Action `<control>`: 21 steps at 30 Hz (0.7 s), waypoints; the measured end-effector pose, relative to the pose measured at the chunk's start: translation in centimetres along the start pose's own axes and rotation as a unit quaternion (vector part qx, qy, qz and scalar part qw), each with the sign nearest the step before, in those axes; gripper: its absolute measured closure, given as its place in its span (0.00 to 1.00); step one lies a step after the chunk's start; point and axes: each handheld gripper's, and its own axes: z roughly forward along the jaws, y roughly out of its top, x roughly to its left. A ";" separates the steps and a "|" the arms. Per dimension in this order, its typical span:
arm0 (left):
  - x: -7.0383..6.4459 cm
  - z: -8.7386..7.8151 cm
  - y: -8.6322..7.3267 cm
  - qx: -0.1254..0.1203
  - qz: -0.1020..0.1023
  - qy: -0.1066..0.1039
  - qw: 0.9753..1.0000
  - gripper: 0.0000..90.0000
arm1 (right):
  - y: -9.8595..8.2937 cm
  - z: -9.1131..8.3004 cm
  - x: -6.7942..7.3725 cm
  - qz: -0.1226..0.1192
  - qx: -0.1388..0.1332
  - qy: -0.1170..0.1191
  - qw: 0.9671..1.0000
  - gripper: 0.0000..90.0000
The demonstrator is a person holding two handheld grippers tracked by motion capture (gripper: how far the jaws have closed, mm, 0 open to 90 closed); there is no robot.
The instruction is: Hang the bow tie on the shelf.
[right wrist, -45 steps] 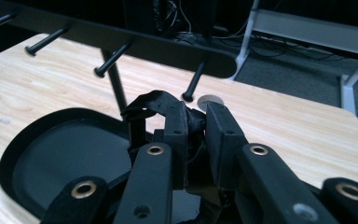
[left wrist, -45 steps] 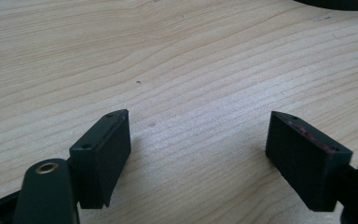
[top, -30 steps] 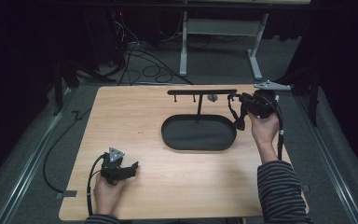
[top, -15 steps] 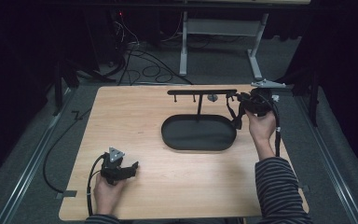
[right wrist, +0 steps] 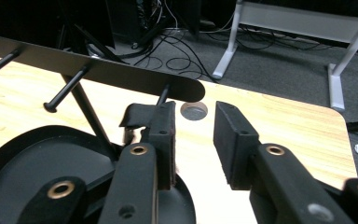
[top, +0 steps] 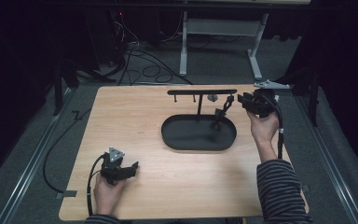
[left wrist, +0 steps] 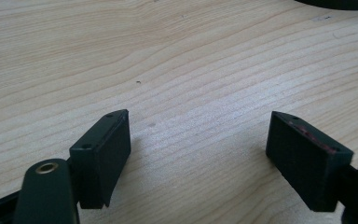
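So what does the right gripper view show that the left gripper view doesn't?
Right gripper view: the stand's crossbar with its pegs, a small black piece hanging from one peg just beside the open right gripper, a round hole in the table, and floor cables beyond.
Left gripper view: the open left gripper low over bare wood, with a tiny dark speck.
Shared: the wooden tabletop and the black oval base, a mere sliver in the left gripper view.
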 end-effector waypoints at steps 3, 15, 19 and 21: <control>0.0 0.0 0.0 -0.001 0.000 0.000 1.000 0.25 | -0.3 -0.4 -0.1 0.001 -0.003 0.003 1.000 0.74; 0.0 0.0 0.0 -0.001 0.000 0.000 1.000 0.25 | -1.6 -2.3 -1.1 0.014 -0.010 0.025 1.000 0.67; 0.0 0.0 0.0 -0.001 0.000 0.000 1.000 0.25 | -2.1 -2.9 -1.5 0.026 -0.008 0.032 0.999 0.66; 0.0 0.0 0.0 -0.001 0.000 0.000 1.000 0.25 | -2.4 -3.3 -1.6 0.030 -0.010 0.038 0.999 0.66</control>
